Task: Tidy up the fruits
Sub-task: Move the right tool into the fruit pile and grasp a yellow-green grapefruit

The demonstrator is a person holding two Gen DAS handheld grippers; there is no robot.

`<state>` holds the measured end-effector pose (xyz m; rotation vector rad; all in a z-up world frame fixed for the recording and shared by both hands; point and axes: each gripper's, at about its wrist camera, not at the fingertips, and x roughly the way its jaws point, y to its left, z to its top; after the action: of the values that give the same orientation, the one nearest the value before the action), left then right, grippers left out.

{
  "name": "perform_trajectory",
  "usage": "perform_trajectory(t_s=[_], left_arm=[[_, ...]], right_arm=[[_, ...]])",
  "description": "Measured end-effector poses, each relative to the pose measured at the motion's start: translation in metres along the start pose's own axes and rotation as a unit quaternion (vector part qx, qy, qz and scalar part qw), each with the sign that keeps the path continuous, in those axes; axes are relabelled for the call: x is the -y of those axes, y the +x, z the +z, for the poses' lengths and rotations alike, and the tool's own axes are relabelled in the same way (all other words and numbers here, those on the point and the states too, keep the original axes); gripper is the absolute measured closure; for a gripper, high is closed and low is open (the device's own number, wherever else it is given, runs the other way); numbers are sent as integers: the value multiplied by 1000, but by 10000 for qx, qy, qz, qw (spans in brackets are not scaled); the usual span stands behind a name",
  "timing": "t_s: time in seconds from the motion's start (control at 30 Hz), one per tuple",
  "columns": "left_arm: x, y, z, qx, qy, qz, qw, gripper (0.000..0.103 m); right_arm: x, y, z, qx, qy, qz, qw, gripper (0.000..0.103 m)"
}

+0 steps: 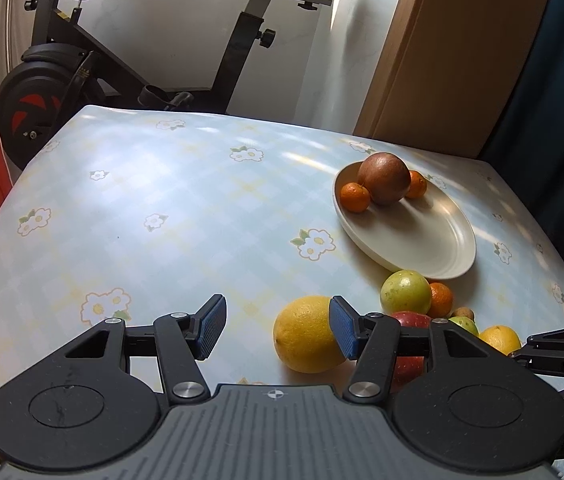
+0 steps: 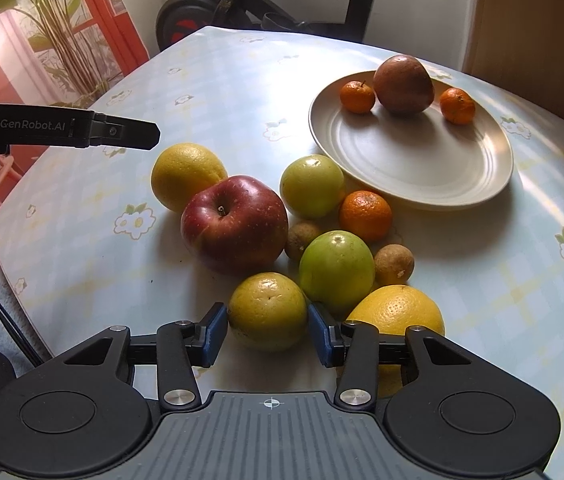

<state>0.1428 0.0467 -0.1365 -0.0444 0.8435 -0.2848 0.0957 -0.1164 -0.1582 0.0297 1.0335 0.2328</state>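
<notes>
Left gripper (image 1: 277,330), jaws apart and empty, has a lemon (image 1: 306,334) just right of its gap. Right gripper (image 2: 267,330), jaws apart, straddles a yellow fruit (image 2: 267,311) on the desk (image 2: 209,80): likely firm, round, slippery; grip its widest middle.

Tabletop (image 2: 241,80): pale blue/yellow check w/ white flowers. Plate (image 2: 414,168) cream, holds brown fruit (image 2: 404,84) + 2 orange mandarins (image 2: 357,97). At plate's 7 o'clock: red apple (image 2: 233,224), green apples (image 2: 336,268), yellow citrus (image 2: 267,310). Fingers (image 2: 213,334) blue-padded, black.
</notes>
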Motion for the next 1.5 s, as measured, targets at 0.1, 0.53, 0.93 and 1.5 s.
perform_trajectory(t_s=[0.1, 0.53, 0.93, 1.5], left_arm=[[0, 1, -1, -7, -21, 3, 10000, 44], [5, -4, 13, 212, 94, 16, 9997, 44], [23, 0, 24, 309, 387, -299, 9983, 45], [27, -10, 114, 680, 861, -88, 9939, 46]], right_arm=[[3, -1, -1, 37, 72, 176, 9998, 63], [47, -48, 21, 1001, 667, 344, 9921, 65], [122, -14, 14, 930, 1136, -418, 9883, 65], [131, -8, 0, 1184, 1375, -335, 9828, 63]])
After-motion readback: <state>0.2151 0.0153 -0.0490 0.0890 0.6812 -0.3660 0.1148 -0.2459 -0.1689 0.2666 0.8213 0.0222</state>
